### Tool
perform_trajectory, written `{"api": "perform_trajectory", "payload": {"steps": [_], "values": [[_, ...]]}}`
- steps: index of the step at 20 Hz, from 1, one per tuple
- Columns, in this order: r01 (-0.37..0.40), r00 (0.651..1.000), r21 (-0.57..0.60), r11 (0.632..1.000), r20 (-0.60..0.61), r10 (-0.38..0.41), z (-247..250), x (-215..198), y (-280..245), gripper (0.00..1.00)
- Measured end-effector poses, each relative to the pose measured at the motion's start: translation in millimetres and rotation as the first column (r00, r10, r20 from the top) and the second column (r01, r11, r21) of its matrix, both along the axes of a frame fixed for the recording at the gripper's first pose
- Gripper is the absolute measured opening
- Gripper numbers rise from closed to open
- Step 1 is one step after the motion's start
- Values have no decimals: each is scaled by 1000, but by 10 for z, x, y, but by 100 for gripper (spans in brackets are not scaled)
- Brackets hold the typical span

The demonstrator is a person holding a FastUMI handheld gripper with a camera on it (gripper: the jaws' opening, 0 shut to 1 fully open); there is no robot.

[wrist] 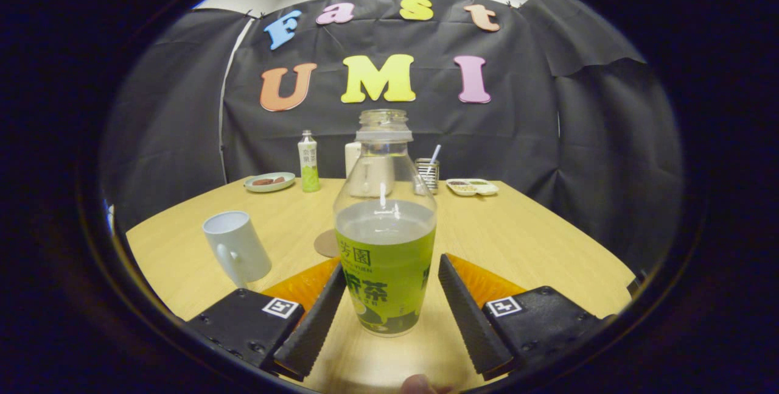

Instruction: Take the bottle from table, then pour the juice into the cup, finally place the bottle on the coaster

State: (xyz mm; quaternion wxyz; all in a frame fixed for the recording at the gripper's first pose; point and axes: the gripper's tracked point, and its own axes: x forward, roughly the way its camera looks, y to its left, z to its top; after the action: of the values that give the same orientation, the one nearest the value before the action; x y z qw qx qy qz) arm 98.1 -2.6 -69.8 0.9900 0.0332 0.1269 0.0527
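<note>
Clear plastic bottle with a green label (385, 242) stands upright on the wooden surface (517, 235), open neck up, between the spread fingers (389, 296), neither clearly touching it. White mug (236, 248) sits left.

Two bottles: one (384, 242) between the spread gripper (392, 309) fingers, one (308, 162) by the table's (535, 242) far edge. One mug (236, 248), one coaster (327, 243), one plate (269, 182), one tray (472, 187), one holder (428, 173)
</note>
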Motion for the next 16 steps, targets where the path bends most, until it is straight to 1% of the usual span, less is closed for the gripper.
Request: {"api": "perform_trajectory", "payload": {"steps": [2, 3, 4, 7, 9, 11, 13, 14, 16], "values": [[-25, 1000, 9, 1000, -9, 25, 2, 53, 54, 86], [-51, 999, 15, 999, -9, 51, 54, -2, 109, 82], [-79, 997, 9, 997, -6, 79, 83, 0, 177, 81], [-168, 986, -91, 982, -9, 168, 147, -20, 384, 78], [-188, 981, -204, 961, 14, 195, 284, 49, 452, 77], [-173, 979, -362, 916, 38, 200, 410, 196, 462, 77], [-150, 978, -478, 866, 56, 200, 506, 363, 463, 76], [-141, 978, -530, 836, 57, 201, 539, 427, 474, 77], [-117, 976, -637, 762, 66, 205, 589, 559, 505, 77]]}}
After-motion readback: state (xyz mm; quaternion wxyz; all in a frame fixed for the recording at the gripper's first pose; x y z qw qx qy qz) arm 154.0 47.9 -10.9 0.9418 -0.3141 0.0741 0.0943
